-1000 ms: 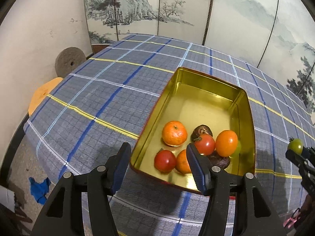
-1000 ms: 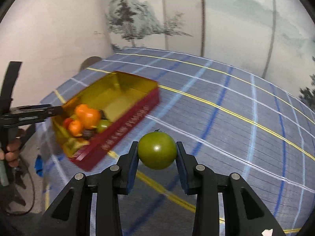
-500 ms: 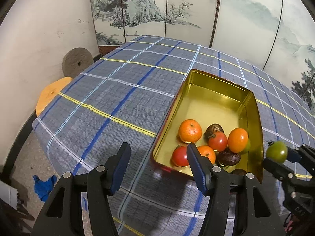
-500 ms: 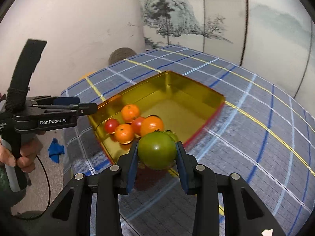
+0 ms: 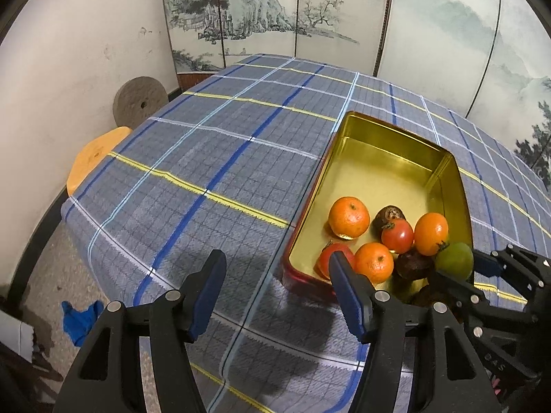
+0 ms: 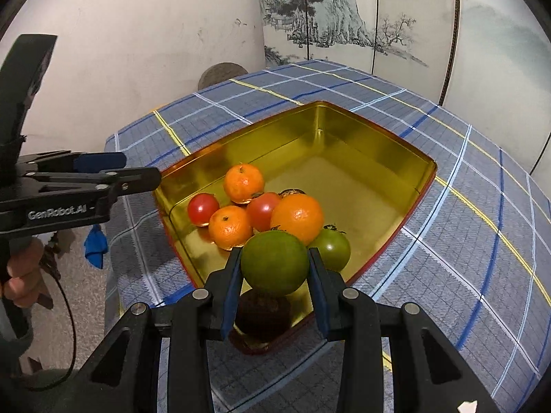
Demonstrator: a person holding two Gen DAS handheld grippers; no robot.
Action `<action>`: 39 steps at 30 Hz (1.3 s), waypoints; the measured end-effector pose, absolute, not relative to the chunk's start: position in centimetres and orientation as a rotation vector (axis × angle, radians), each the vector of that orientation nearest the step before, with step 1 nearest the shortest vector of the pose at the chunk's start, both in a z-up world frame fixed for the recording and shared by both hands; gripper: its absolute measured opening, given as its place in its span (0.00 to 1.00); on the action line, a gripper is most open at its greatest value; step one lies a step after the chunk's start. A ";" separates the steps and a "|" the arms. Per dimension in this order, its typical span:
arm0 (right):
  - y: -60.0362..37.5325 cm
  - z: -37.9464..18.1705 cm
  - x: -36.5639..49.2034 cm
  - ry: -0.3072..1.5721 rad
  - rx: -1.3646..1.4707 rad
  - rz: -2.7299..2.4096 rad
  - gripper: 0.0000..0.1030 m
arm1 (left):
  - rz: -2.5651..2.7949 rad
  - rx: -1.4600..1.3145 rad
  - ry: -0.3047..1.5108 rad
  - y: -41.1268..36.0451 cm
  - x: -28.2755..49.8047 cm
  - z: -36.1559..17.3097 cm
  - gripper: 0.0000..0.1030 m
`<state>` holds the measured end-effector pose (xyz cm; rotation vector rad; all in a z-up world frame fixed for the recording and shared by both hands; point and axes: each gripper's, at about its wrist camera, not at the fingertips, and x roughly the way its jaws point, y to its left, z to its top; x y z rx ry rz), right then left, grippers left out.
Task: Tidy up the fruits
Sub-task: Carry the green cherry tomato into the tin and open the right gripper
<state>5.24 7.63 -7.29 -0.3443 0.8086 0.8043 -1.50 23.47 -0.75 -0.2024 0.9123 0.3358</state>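
your right tongs [image 6: 274, 284] are black with blue pads, around a green tomato [image 6: 274, 266]. the tin [image 6: 347, 158] at the frame's centre is gold inside with a red outer wall, filled with orange, red, green and dark brown fruit. the counter's cloth [image 6: 465, 241] is grey-blue plaid, lined in blue, white and yellow.

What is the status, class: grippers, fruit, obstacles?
Right hand-held gripper shut on green tomato, above gold tin. Left hand-held gripper opening, empty. Fruit pile beneath.
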 end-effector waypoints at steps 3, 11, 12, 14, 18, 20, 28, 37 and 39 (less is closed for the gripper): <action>7.9 -7.5 5.6 0.809 -0.351 0.794 0.33 | 0.336 -0.203 0.916 23.6 -1.5 -0.9 0.61; 8.7 -7.9 6.5 0.801 -0.374 0.746 0.33 | 0.327 -0.191 0.930 23.3 -1.8 -1.2 0.61; 8.7 -7.9 6.6 0.800 -0.372 0.743 0.33 | 0.325 -0.190 0.930 23.2 -1.8 -1.2 0.61; 8.9 -7.8 6.8 0.802 -0.369 0.737 0.33 | 0.324 -0.187 0.932 23.1 -1.8 -1.2 0.61; 9.2 -7.9 7.2 0.806 -0.363 0.723 0.33 | 0.322 -0.182 0.933 23.0 -1.9 -1.2 0.61; 9.3 -7.9 7.4 0.806 -0.357 0.715 0.33 | 0.321 -0.176 0.934 22.9 -2.0 -1.2 0.61; 9.5 -8.1 6.8 0.815 -0.341 0.704 0.34 | 0.314 -0.162 0.942 22.4 -2.5 -1.2 0.61; 9.2 -7.2 5.9 0.797 -0.335 0.694 0.41 | 0.313 -0.172 0.946 22.2 -2.6 -1.1 0.61; 9.0 -6.9 5.7 0.793 -0.329 0.695 0.43 | 0.312 -0.173 0.946 21.9 -2.7 -1.0 0.61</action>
